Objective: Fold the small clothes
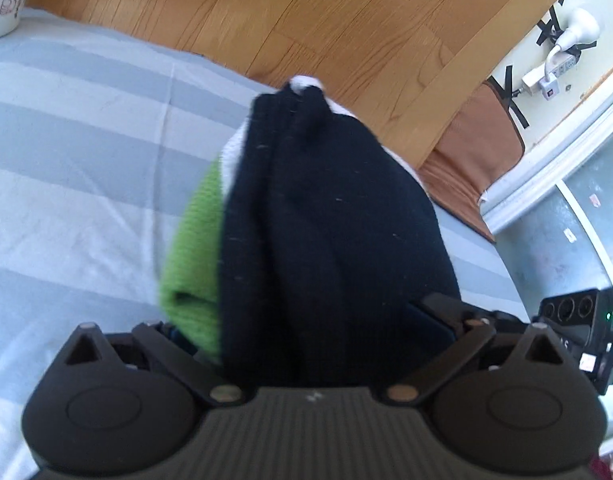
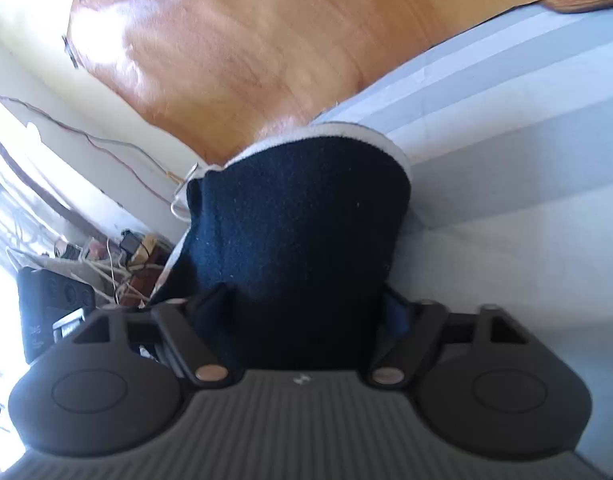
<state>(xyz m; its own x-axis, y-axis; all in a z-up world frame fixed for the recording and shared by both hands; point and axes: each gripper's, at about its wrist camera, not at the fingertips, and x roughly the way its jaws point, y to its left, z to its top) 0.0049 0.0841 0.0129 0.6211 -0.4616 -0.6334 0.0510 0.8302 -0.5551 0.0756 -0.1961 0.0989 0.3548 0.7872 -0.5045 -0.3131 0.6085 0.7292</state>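
Left wrist view: the left gripper point(image 1: 306, 320) has its jaws clamped on a bunched dark navy garment point(image 1: 330, 224), which fills the middle of the frame and stands up from the jaws. A white edge point(image 1: 304, 80) shows at the garment's top, and a green part point(image 1: 194, 256) bulges out on its left side. Below it lies a bedsheet point(image 1: 86, 140) with pale blue and grey stripes. Beyond the sheet are a wooden floor point(image 1: 306, 12), a brown cushion point(image 1: 478, 148) and a white cup point(image 1: 6, 4) at the far left corner. The other gripper's body point(image 1: 582, 328) shows at the right edge.

Right wrist view: the right gripper point(image 2: 306, 304) is likewise closed on the dark navy garment point(image 2: 302, 216), with cloth filling the gap between the jaws. The white edge point(image 2: 346, 130) runs along the garment's top. The striped bedsheet point(image 2: 506, 200) lies to the right, the wooden floor point(image 2: 266, 40) above. Tangled cables point(image 2: 118, 260) and a black device point(image 2: 50, 308) sit at the left.
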